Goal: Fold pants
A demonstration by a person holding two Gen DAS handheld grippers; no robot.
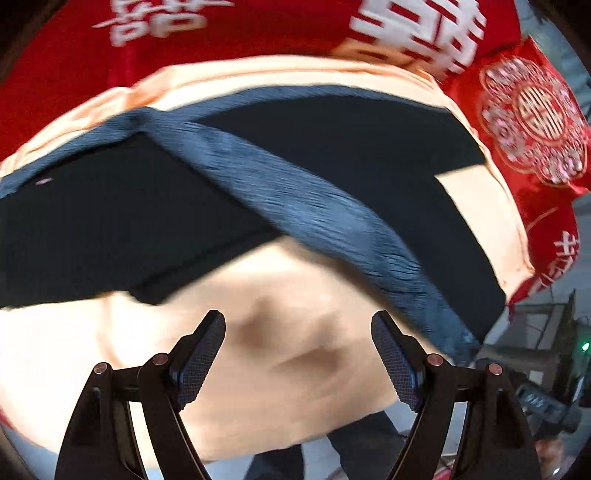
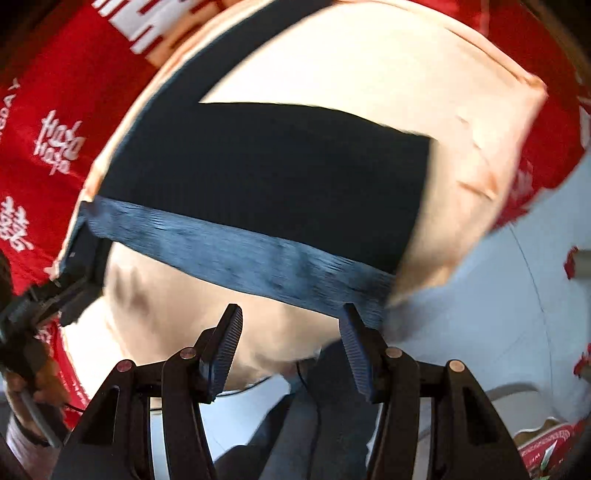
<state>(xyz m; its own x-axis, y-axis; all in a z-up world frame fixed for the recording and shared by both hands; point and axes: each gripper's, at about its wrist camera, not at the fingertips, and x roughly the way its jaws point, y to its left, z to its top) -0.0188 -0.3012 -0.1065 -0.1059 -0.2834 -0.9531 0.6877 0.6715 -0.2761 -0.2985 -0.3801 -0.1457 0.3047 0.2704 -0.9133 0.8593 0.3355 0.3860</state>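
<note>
So the pants (image 1: 332,155) are dark navy, nearly black, with a lighter blue ribbed waistband (image 1: 295,199) running across them as a slanted strip, and they look partly folded already, lying flat in a blocky shape. They're spread on a peach-coloured cloth (image 1: 280,354) that covers the tabletop, with red fabric with white lettering (image 1: 236,33) beyond the far edge. Everything's a bit motion-smeared, so finer detail on the fabric is hard to make out. The left tongs (image 1: 298,354) hang over bare peach cloth on the near side of the pants, jaws wide apart, nothing between them, clear of the garment. The right tongs (image 2: 291,350) sit near the near edge of the tabletop, jaws apart too and not gripping anything; the waistband end lies just beyond the right-hand finger (image 2: 356,354), though I can't tell whether it touches.
</note>
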